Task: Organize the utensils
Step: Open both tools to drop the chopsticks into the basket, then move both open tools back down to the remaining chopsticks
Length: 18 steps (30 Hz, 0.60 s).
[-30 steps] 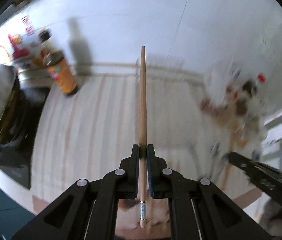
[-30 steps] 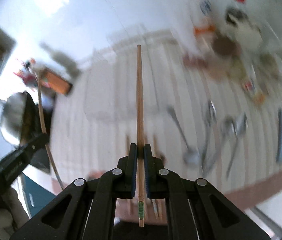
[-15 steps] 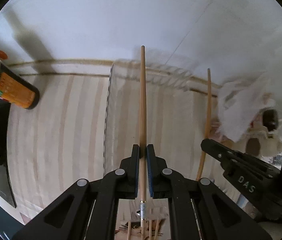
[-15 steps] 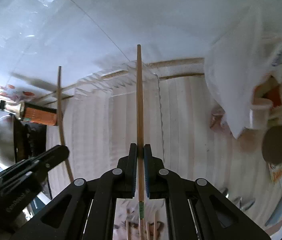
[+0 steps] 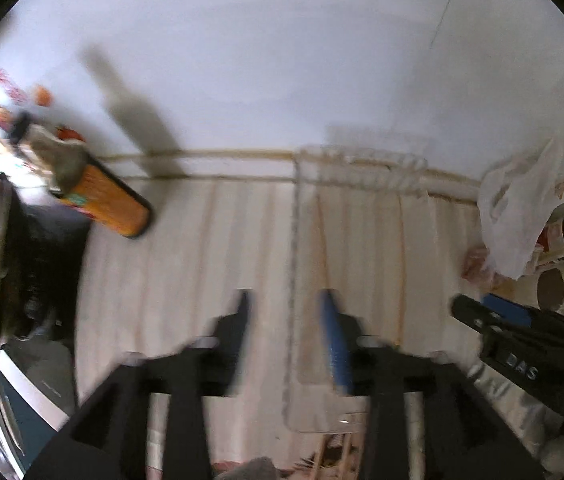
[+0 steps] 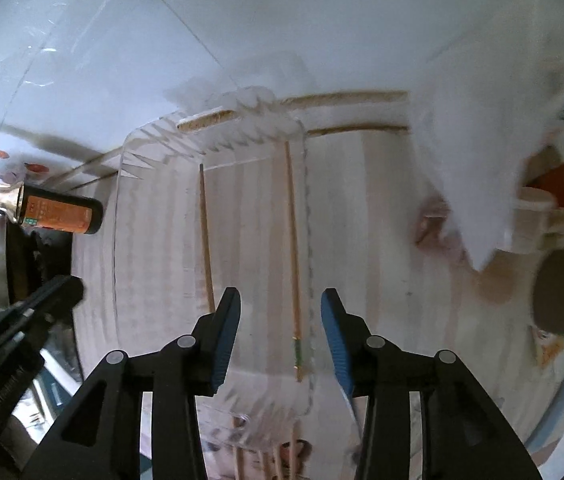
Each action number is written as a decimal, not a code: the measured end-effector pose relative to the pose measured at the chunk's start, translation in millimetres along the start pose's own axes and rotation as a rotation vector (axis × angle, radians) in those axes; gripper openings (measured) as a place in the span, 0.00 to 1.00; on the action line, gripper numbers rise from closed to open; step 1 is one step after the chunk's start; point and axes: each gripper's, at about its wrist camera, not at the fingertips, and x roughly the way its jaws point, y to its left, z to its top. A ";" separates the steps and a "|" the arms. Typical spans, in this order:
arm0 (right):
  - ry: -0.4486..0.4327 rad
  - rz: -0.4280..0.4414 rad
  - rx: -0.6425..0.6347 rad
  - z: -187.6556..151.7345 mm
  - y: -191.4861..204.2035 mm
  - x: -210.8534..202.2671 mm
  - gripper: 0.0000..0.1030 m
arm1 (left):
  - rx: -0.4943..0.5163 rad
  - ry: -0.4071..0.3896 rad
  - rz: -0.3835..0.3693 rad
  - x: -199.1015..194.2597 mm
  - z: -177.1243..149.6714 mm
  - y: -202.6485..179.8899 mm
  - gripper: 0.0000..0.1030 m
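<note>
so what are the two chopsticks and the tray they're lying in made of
The chopsticks look like wood or bamboo: matte tan, slim, one with a green band near its end. The tray looks like clear, glossy plastic: the striped counter shows through its floor and its ridged rim catches light. Glass can't be ruled out.

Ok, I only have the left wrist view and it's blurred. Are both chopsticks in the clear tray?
Observer: Yes. In the right wrist view the left chopstick and the right chopstick both lie inside the clear tray, apart from each other.
Operator: Is the right gripper holding anything?
Observer: No. The right gripper is open, with nothing between its fingers.
Operator: Any marking to tell the two apart?
Observer: The right chopstick, lying along the tray's right wall, has a green band near its close end. The left chopstick's close end is hidden behind a finger.
</note>
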 end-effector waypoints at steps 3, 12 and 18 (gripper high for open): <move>-0.080 -0.052 -0.018 -19.7 3.7 -22.2 0.56 | 0.003 -0.142 0.081 -26.1 -18.7 5.7 0.92; -0.315 -0.126 -0.034 -99.4 9.4 -77.6 0.82 | 0.022 -0.236 0.099 -50.9 -79.9 10.7 1.00; -0.287 -0.119 0.001 -161.7 -7.5 -70.9 0.80 | 0.026 -0.159 0.096 -24.3 -140.2 16.8 1.00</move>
